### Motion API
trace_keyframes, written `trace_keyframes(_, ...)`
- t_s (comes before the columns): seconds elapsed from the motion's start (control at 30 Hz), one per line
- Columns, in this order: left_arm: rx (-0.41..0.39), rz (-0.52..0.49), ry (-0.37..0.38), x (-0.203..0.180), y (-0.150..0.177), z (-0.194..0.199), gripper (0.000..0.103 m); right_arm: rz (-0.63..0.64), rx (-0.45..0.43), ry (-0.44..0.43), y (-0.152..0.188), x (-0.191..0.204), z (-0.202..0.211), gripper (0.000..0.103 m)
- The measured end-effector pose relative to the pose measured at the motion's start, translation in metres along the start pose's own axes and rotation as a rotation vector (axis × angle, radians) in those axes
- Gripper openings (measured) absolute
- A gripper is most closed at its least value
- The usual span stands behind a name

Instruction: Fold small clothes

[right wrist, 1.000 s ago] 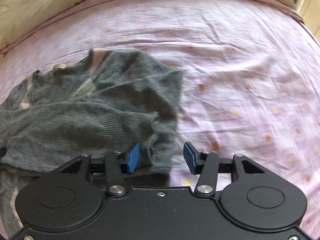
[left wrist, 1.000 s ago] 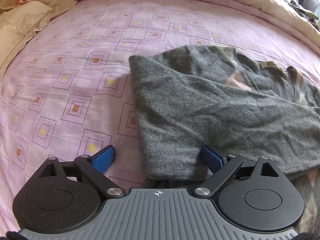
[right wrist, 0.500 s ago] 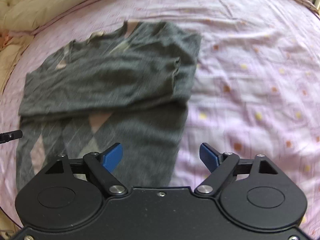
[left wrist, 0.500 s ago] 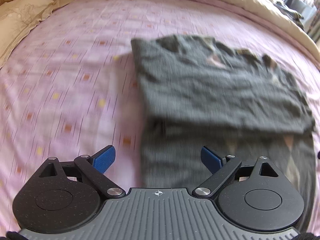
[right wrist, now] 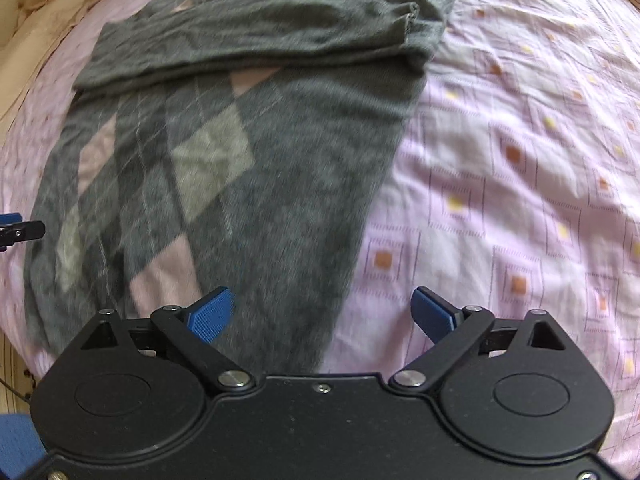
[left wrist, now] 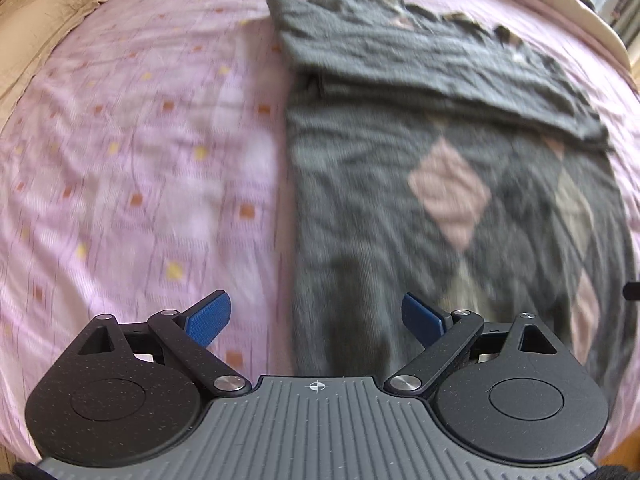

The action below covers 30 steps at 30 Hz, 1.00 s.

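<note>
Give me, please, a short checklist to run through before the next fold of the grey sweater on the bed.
1. Left gripper open and empty: ok.
2. Right gripper open and empty: ok.
3. Sleeves laid across the chest of the grey sweater: ok, both lie folded over its top.
4. Sweater body flat on the pink sheet: ok, only slight wrinkles show.
5. Bottom hem within reach of both grippers: cannot tell, the gripper bodies hide it.
6. Sheet beside the sweater free of other things: ok in what shows.
</note>
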State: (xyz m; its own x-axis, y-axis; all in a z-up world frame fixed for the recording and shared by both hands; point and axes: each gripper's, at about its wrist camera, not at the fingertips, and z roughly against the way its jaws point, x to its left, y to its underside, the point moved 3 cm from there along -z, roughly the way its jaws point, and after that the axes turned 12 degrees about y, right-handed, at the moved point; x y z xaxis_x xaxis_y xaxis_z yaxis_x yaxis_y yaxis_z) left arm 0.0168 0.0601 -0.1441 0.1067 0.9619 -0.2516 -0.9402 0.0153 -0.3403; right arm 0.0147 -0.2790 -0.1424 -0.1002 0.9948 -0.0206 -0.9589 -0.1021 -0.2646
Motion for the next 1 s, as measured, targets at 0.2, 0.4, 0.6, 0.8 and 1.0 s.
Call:
trace_keyframes(0.2,0.055,-0.054,0.030,-0.011,0.033,0.000,0.093,0.056,0.016,-0.066,0.030,0.010,0.004,0.098)
trace_keyframes(0.4,0.081,-0.091,0.007,-0.016,0.055,-0.010,0.096,0.096,-0.002,-0.049,0.052,0.019,-0.001,0.103)
trace_keyframes(0.6,0.053,-0.092,-0.010,-0.018,0.056,-0.015,0.103,0.091,-0.105,-0.008,0.062,0.021,0.000,0.103)
trace_keyframes(0.8,0.011,-0.075,-0.024,-0.024,0.055,-0.019,0.103,0.196,-0.183,0.083,0.065,0.033,-0.002,0.103)
trace_keyframes(1.0,0.026,-0.063,-0.024,-0.023,0.054,-0.019,0.103,0.159,-0.134,0.052,0.058,0.028,0.000,0.103)
